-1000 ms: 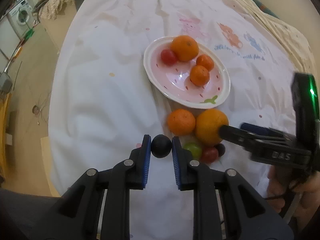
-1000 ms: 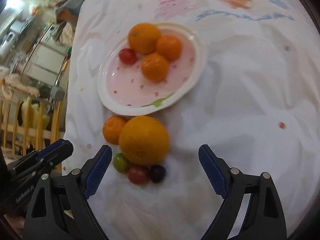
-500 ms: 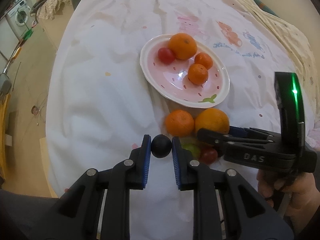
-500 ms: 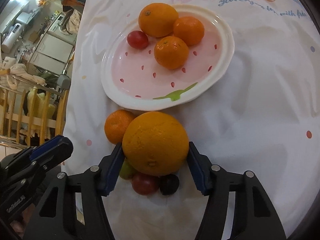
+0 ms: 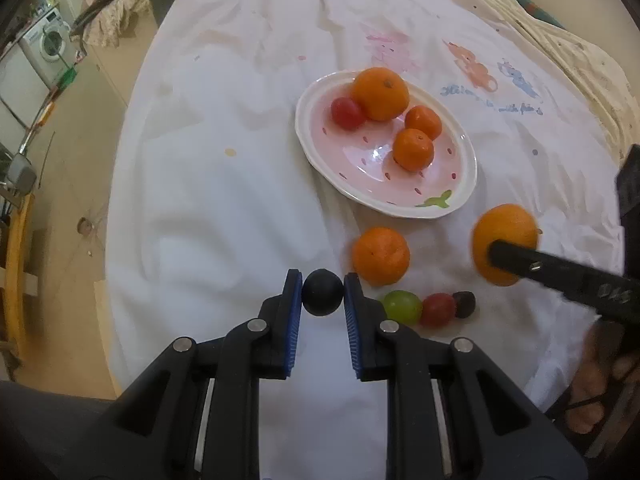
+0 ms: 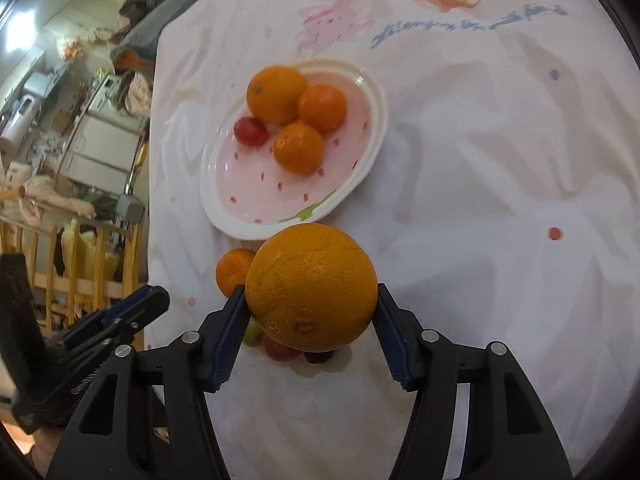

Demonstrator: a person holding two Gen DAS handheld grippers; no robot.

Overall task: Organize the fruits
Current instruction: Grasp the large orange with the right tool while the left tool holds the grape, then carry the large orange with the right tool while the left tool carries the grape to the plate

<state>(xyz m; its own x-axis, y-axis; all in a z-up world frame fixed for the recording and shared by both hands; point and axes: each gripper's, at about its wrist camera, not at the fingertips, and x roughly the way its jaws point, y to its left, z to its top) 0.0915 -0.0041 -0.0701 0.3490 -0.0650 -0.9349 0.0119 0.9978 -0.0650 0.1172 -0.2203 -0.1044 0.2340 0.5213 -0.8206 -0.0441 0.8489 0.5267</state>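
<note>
The cloth [image 5: 208,184], white, soft and creased with faded cartoon prints at the upper right of both views, covers the whole table, so anything round set on it may roll into a fold. On it, in the upper middle of the left wrist view, sits the plate [image 5: 460,204], an oval, glossy, pink-speckled dish with a raised cream rim, already holding three oranges and one red tomato. The step in hand looks like the transfer of loose fruit to that plate. The right gripper [image 6: 312,312] is clamped on the big orange [image 6: 311,286], its blue ribbed pads pressing the dimpled peel on both sides at the lower middle of its own view, the fruit lifted clear of the cloth; next it must carry forward over the near rim and lower into the bare pink patch before letting go. A smaller mandarin [image 5: 381,255] lies just below the plate. The left gripper [image 5: 322,298] pinches a dark grape [image 5: 322,292], smooth, matte and round, at lower centre; it too needs the plate, gently, as the skin is thin. Right of it lie a green grape [image 5: 402,307], a red tomato [image 5: 439,309] and another dark one [image 5: 464,304], touching in a row.
</note>
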